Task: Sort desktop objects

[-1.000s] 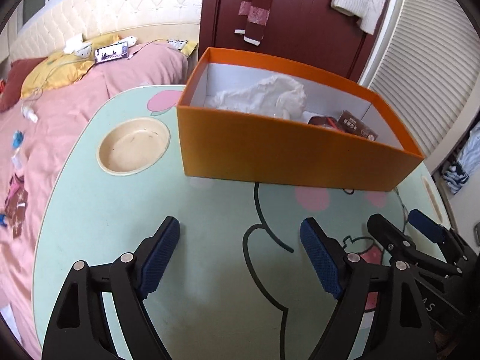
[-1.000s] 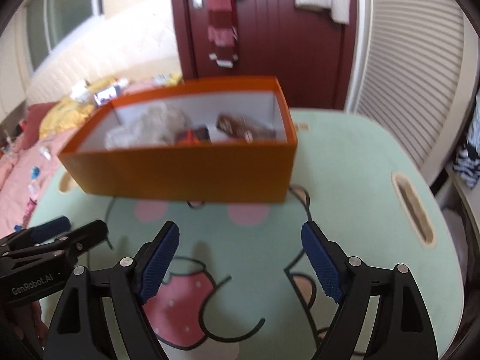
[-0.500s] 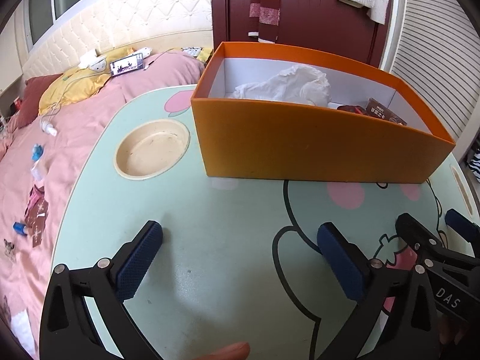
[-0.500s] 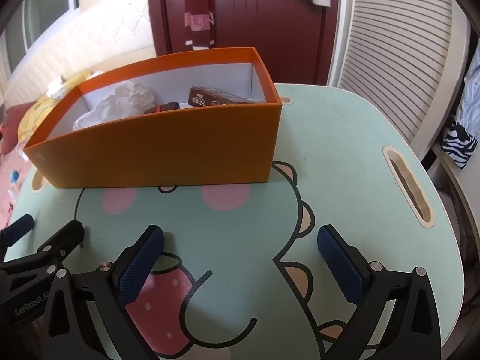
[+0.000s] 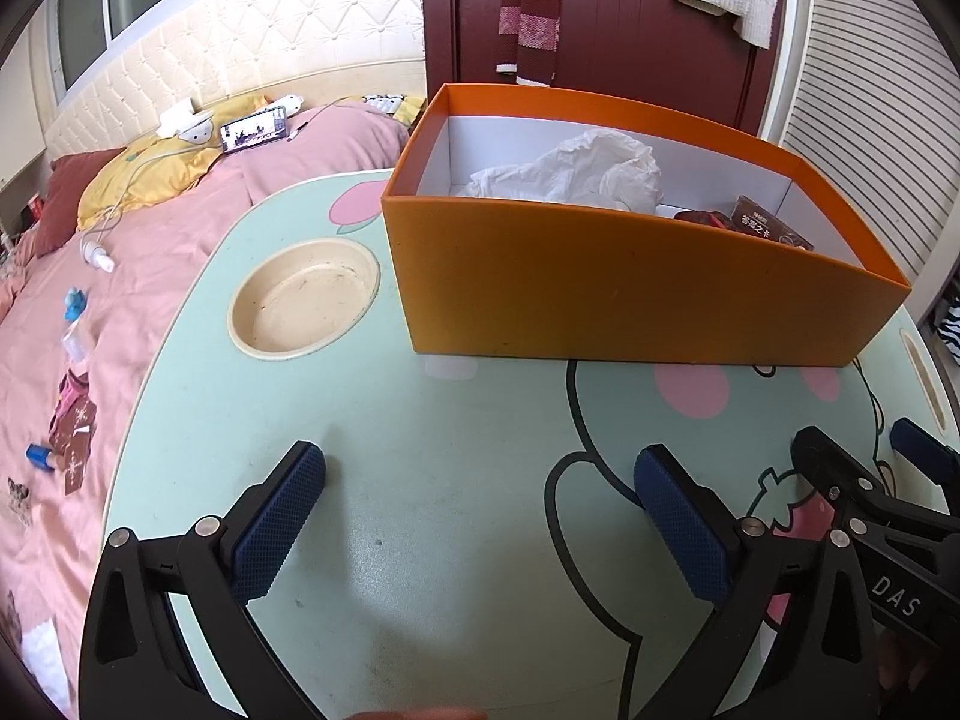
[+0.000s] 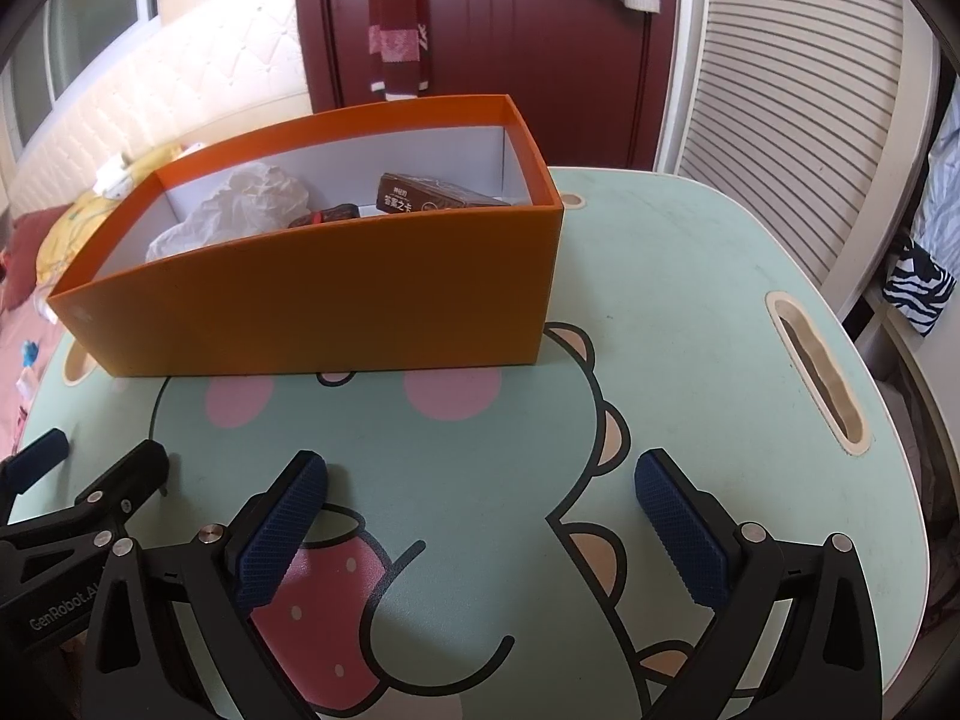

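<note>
Both black claws with blue ribbed pads, left (image 5: 480, 516) and right (image 6: 480, 516), hover spread wide and empty, jaws having just opened, over the mint-green cartoon-printed bench (image 6: 690, 312), where the orange cardboard box (image 6: 336, 300) holds crumpled white paper (image 5: 576, 174) and a brown packet (image 6: 426, 195).

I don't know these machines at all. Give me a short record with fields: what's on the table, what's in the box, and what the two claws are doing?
table: green cartoon-print table with a round recessed dish
box: orange box, open top
in box: crumpled white plastic, brown packet, a dark red item, partly hidden
left claw: open, holding nothing
right claw: open, holding nothing
</note>
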A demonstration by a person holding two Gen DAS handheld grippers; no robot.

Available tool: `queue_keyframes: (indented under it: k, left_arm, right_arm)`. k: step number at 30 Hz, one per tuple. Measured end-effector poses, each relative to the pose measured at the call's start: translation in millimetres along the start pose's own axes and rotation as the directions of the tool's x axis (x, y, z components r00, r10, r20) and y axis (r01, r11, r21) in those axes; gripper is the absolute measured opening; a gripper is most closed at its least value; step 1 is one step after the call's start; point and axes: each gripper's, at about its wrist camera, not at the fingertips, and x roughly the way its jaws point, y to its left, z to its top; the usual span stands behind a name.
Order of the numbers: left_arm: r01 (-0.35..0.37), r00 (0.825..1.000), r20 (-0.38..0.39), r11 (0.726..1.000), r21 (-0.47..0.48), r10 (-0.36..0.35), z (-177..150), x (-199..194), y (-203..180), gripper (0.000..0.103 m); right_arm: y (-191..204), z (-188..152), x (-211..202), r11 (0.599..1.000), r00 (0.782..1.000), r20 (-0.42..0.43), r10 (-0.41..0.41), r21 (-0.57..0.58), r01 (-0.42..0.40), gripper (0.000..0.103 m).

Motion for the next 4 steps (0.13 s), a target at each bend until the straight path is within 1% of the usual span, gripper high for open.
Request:
queue_keyframes:
  k: [4]
  left_arm:
    - [-0.001, 1.000, 0.000, 1.000, 0.000, 0.001, 0.0, -0.4, -1.1, 0.103]
  right_arm:
    - [2.3, -2.3, -0.9, 1.000, 1.000, 0.003, -0.001, 0.000, 0.001, 0.103]
